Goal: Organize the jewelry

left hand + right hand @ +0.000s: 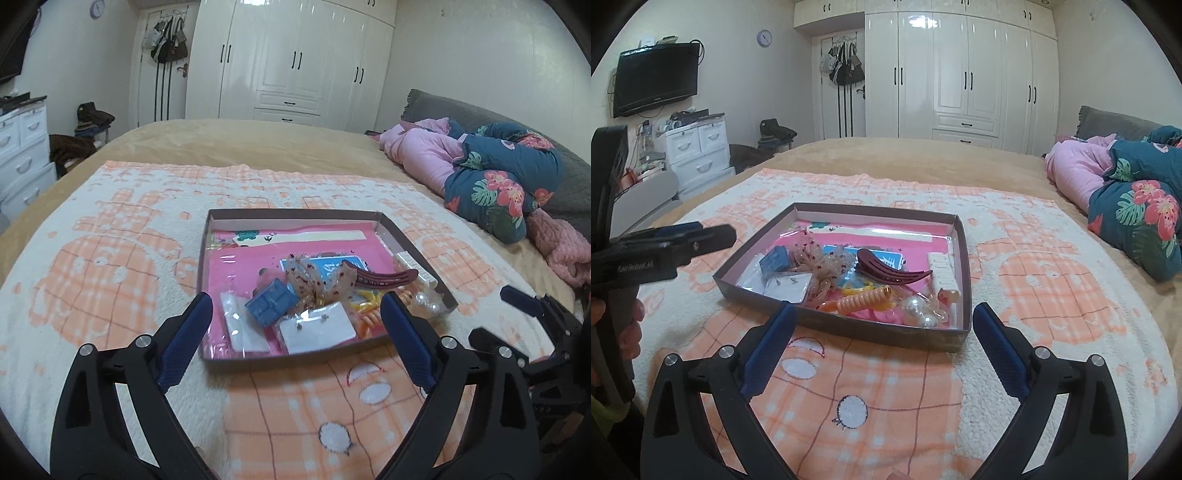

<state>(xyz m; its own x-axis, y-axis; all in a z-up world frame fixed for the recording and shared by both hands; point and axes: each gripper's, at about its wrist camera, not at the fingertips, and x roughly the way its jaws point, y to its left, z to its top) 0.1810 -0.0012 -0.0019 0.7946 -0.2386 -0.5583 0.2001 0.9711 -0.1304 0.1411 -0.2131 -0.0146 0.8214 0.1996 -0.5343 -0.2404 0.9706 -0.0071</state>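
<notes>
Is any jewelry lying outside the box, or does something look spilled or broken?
Nothing stands out. The hair clip, pearls and coil tie all lie inside the box, jumbled but unspilled.

Shallow brown tray (945,338) (pink-lined) lies flat, holding hair accessories (892,273).

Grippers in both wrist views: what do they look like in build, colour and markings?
Both are alike. The left gripper and right gripper have matte black plastic frames with triangular cut-outs, round silver pivot bolts, and two long fingers faced with ribbed blue pads. In the right wrist view, the left gripper's side carries small white lettering, too small to read reliably. No cables or sleeves are clearly visible.
</notes>
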